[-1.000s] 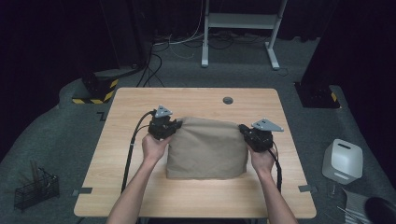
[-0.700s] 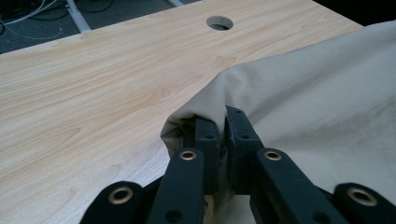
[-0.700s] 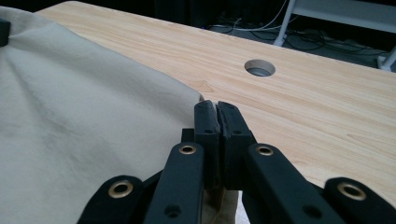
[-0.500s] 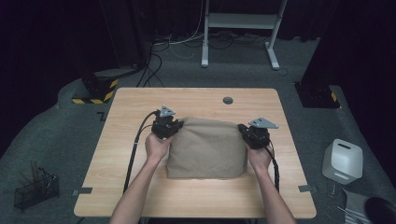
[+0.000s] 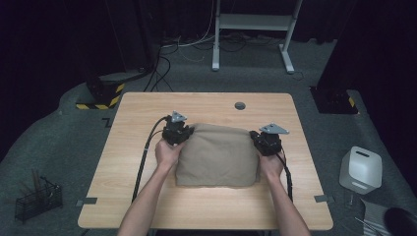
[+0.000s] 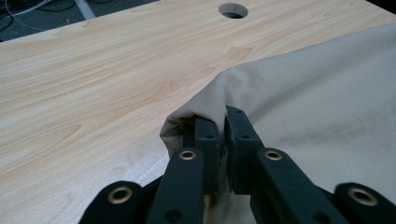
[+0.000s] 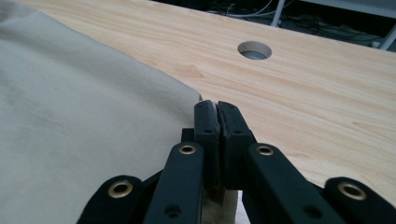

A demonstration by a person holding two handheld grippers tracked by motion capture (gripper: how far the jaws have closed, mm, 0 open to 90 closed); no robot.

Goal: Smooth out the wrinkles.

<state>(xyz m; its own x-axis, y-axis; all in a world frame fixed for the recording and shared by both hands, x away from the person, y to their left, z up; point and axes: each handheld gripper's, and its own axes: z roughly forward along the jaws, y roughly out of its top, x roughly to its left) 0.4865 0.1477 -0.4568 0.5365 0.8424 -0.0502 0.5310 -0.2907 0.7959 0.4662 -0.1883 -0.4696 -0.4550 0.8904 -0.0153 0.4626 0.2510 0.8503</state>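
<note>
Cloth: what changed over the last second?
Both hands brought the far edge of the cloth a little toward the person, the left gripper and right gripper sinking with it. Nothing was let go: each gripper stays shut on its far corner, and the cloth stays folded on the table.

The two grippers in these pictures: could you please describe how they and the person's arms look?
Both are black. The left gripper and right gripper each carry a grey three-cornered plate and trail a black cable. Their tongs are black bars with brass-ringed holes. The forearms are bare, with no sleeves visible.
</note>
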